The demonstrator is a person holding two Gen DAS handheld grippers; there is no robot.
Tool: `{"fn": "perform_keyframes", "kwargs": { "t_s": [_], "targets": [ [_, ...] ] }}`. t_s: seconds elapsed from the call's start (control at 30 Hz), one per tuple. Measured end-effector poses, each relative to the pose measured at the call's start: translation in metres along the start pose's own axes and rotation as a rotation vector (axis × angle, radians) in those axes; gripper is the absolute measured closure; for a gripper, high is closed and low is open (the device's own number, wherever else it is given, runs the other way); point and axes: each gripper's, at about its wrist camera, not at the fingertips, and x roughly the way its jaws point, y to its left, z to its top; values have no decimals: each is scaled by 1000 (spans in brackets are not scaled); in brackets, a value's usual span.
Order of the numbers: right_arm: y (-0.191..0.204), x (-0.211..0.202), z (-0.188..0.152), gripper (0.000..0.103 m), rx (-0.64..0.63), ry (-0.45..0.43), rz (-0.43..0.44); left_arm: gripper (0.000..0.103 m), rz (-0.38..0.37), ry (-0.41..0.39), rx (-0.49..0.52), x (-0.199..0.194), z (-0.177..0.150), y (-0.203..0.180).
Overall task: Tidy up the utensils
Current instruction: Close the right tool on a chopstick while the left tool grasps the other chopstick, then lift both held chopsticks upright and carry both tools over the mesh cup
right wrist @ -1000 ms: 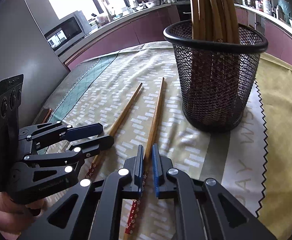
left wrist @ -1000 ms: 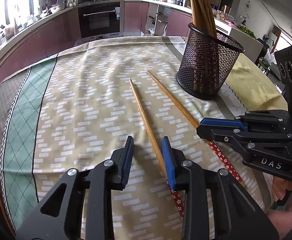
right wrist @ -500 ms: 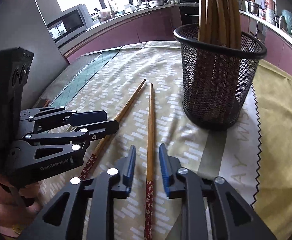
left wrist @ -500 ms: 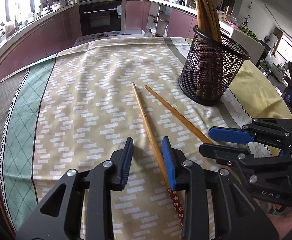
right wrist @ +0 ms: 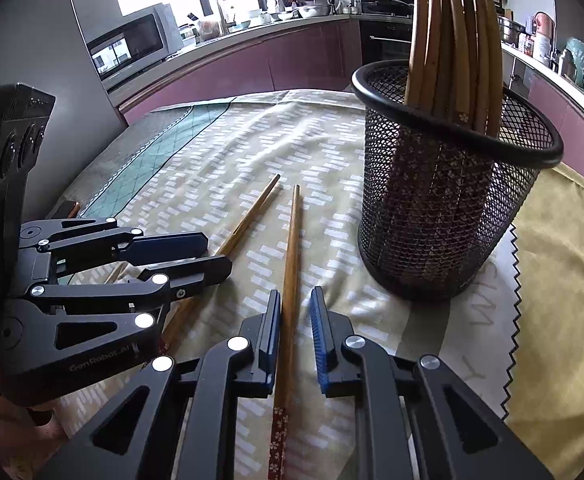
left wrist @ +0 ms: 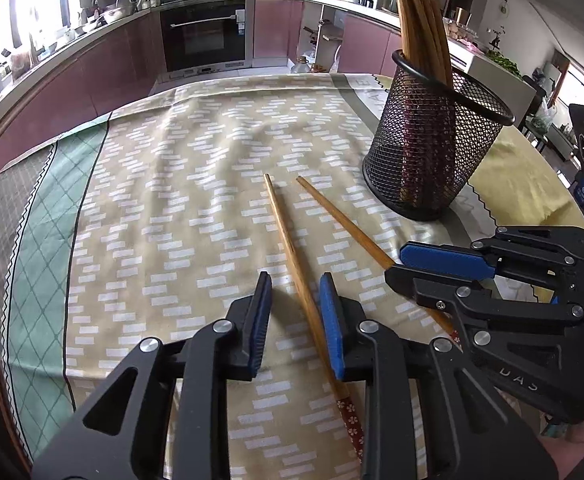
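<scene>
Right gripper (right wrist: 295,332) straddles one chopstick (right wrist: 290,280), jaws narrow and just been closing; stick touches the left pad (right wrist: 272,334), gap on the other side, so not clamped yet. Left gripper (left wrist: 295,316) same story on the second chopstick (left wrist: 288,240): jaws narrow-ish, just been closing, stick near the right pad (left wrist: 331,324), clear gap on the left side, not gripped. Both sticks lie flat on the tablecloth (left wrist: 164,208), plain tips pointing away from the grippers, red flowered ends back under the jaws. Mesh holder (right wrist: 447,216) stands ahead and right of the right gripper, already packed with chopsticks (right wrist: 451,36).

Step in hand, as I read it: pinch each stick. To do it well, centre the stick between the pads before closing fully, or it will roll away or skew. Grip near the patterned end, lift level, then tip vertical over the holder's rim and aim for a gap among the standing sticks.
</scene>
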Motion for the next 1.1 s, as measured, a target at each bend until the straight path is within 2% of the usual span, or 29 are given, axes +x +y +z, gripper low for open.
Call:
{"fn": "perform_keyframes", "kwargs": {
  "t_s": [0.17, 0.37, 0.73, 1.1],
  "targets": [
    [-4, 1, 1, 95, 30, -5, 11, 92, -6, -1, -9, 3, 2, -1],
    [-8, -3, -1, 97, 51, -10, 25, 95, -14, -6, -26, 4, 2, 0],
    [-15, -26, -4, 97, 74, -58, 79, 95, -31, -32, -42, -14, -3, 2],
    [-16, -58, -8, 97, 61, -135, 128, 95, -59, -94, -28, -48, -5, -5]
  ]
}}
